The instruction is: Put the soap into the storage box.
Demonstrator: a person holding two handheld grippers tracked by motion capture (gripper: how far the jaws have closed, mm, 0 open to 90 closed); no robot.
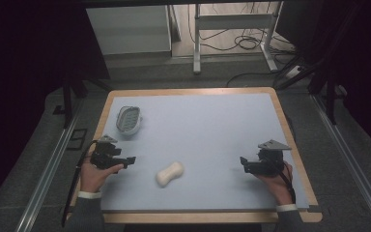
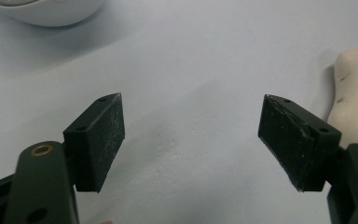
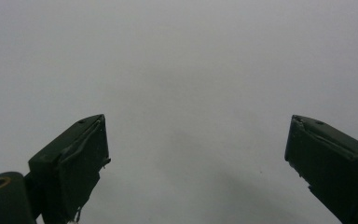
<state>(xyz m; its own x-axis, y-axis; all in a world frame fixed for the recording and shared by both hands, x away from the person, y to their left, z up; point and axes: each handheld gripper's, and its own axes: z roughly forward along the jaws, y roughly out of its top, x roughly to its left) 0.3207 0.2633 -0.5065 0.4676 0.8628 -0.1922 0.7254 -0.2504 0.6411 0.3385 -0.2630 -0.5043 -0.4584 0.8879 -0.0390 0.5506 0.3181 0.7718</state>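
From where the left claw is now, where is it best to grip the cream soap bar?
Probably at its narrow waist: the soap bar lies flat and pinches in midway. The open left claw is beside it; come from the left, jaws across the waist.

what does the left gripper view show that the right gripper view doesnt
Left gripper view: the cream soap bar just past its right-hand pad, and the rim of the white soap dish at top left. Right gripper view: its own right gripper, nothing between the pads. Both: black jaws spread wide, left gripper included, over the pale blue mat.
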